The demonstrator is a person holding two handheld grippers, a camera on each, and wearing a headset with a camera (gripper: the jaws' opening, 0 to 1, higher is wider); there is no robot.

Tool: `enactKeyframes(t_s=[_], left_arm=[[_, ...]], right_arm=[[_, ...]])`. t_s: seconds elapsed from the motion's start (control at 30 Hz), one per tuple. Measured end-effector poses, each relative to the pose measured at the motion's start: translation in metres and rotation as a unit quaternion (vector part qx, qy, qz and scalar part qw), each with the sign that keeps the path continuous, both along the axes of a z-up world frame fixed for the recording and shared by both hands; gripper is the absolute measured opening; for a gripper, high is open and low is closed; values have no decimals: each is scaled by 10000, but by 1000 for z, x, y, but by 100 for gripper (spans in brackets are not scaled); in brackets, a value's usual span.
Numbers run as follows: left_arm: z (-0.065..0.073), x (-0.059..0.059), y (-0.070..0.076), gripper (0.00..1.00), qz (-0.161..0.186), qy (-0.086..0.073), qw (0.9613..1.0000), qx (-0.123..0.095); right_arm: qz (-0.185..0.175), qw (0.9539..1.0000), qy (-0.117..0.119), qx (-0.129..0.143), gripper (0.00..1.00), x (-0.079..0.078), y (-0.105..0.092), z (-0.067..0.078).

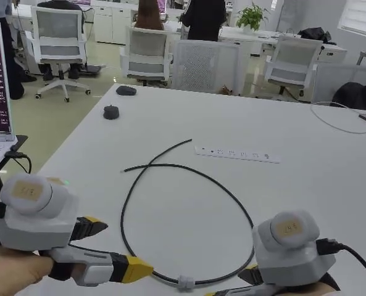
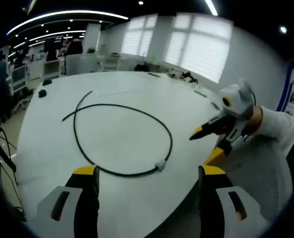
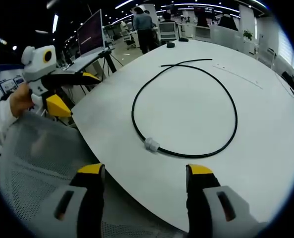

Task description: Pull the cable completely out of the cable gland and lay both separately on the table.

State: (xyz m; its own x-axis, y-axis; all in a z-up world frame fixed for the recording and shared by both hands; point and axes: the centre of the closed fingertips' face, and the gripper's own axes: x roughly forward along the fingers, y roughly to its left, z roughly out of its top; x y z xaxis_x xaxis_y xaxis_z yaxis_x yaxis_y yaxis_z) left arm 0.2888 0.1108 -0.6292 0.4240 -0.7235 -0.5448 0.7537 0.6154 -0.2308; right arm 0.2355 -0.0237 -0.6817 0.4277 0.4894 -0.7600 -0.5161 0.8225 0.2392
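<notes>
Both grippers hung short of the near bench (image 1: 306, 203) edge, the left gripper (image 1: 118, 246) and right gripper (image 3: 145, 169) each with fingers (image 2: 85, 173) apart and empty. A thin black cable (image 1: 170, 165) lay on the bench in one wide loop, its free ends crossing at the far side. The pale cable gland (image 1: 185, 283) sat threaded on the nearest arc. Its long axis followed the cable, roughly left to right across the person. Judged light and limp, the cable would bend and drag rather than push. Recommended holds: one gripper on the stiff gland body, the other on the cable just beside it.
</notes>
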Motion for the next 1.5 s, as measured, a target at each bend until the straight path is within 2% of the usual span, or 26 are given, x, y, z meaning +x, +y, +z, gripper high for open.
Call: enactKeyframes(t_s=[0.1, 0.23, 0.33, 0.37, 0.4, 0.43, 0.5, 0.7, 0.83, 0.97, 1.1, 1.23, 1.3, 1.5], left_arm=[[0, -2, -1, 82, -28, -7, 10000, -1], [-1, -4, -1, 81, -80, -60, 9999, 120], [3, -4, -1, 80, -30, -36, 10000, -7], [7, -4, -2, 80, 10, -36, 9999, -110], [12, -3, -4, 79, 106, 13, 9994, -338], [15, -4, -4, 79, 134, 38, 9990, -430], [18, -3, -2, 79, 178, 75, 9986, -493], [31, -5, -2, 79, 181, -39, 9985, -516], [42, -4, -3, 78, 272, -7, 9969, -744], [49, -7, -4, 78, 225, -86, 9971, -726], [46, -10, -2, 78, 167, -54, 9981, -591], [44, -14, 0, 77, 215, -16, 9977, -643], [42, -16, 1, 77, 241, 16, 9976, -653], [37, -22, 6, 76, 336, 124, 9969, -703]], right_arm=[[-49, 10000, 1, 67, 69, 0, 0, 1], [-92, 9999, -29, 81, 68, 1, -3, 4], [-84, 9999, -29, 76, 65, 1, -3, 4], [-83, 9999, -42, 88, 64, 1, -2, 5], [-79, 9999, -40, 100, 65, 1, -2, 5], [-60, 9999, -31, 113, 65, 0, -1, 6], [1, 9999, -28, 97, 65, -1, -1, 6], [117, 9999, -55, -1, 63, 3, -6, 8], [111, 9999, -45, 4, 61, 5, -11, 9], [228, 9997, -44, -61, 58, 6, -15, 9], [304, 9995, -43, 10, 55, 10, -15, 11], [512, 9985, -145, -139, 52, 15, -16, 12], [715, 9965, -344, -254, 50, 21, -18, 13], [917, 9940, -478, -365, 46, 30, -21, 11]])
